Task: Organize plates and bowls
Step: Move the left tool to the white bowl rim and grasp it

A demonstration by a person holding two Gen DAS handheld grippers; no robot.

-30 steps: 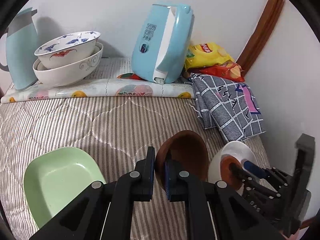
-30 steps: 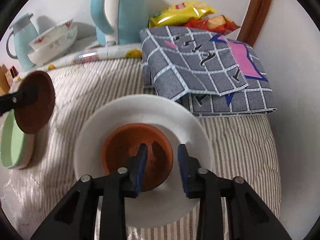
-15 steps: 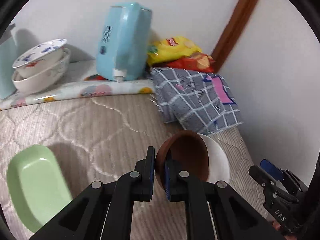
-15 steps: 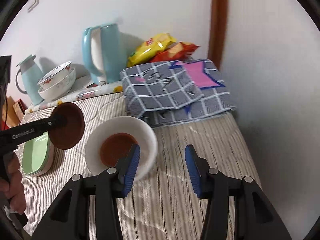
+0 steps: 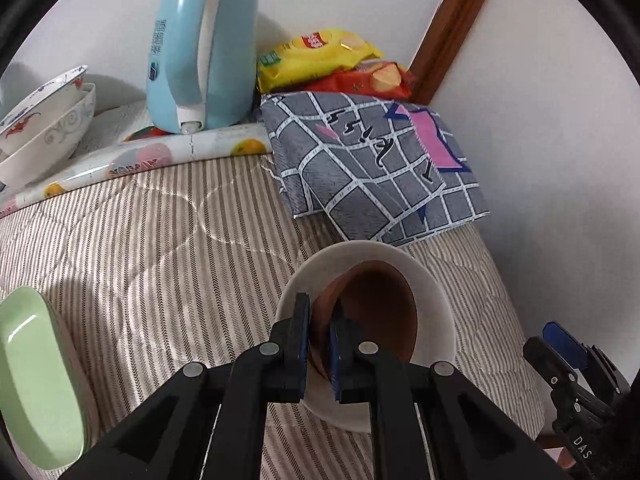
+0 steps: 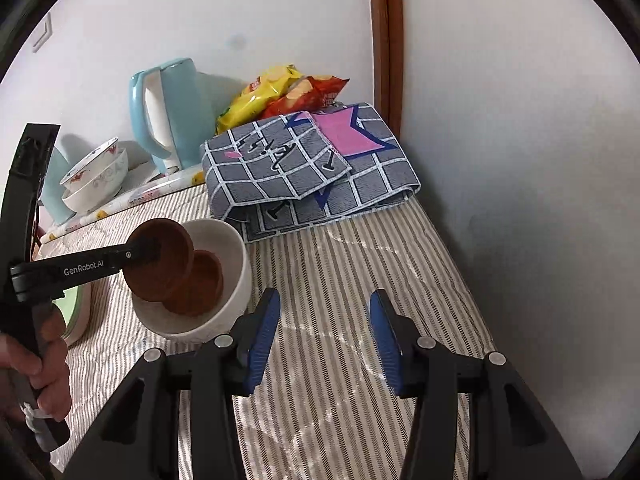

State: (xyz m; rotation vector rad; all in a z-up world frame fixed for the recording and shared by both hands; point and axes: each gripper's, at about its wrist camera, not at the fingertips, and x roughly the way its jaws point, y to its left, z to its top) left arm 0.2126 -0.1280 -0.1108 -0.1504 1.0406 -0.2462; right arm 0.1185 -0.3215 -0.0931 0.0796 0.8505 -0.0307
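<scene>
brown dish: left gripper (image 5: 319, 338) is pinching the brown dish (image 6: 160, 260) by its rim, tilted over the white bowl (image 6: 236, 256), where another brown dish (image 6: 206, 280) is already sitting.
risk: it's probably clinking or sliding out if let go tilted.
right gripper: the right gripper (image 6: 324, 340) is hanging spread, holding nothing.
room: striped quilt (image 6: 340, 272) is lying bare on the right; the green plate (image 5: 36, 376) is crowding the left.

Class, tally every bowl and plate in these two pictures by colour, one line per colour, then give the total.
Brown: 2, one held bowl, one bowl lying in the white one
White: 1, plain bowl
White patterned: 2, stacked bowls, upper, lower
Green: 1, plate
Total: 6
</scene>
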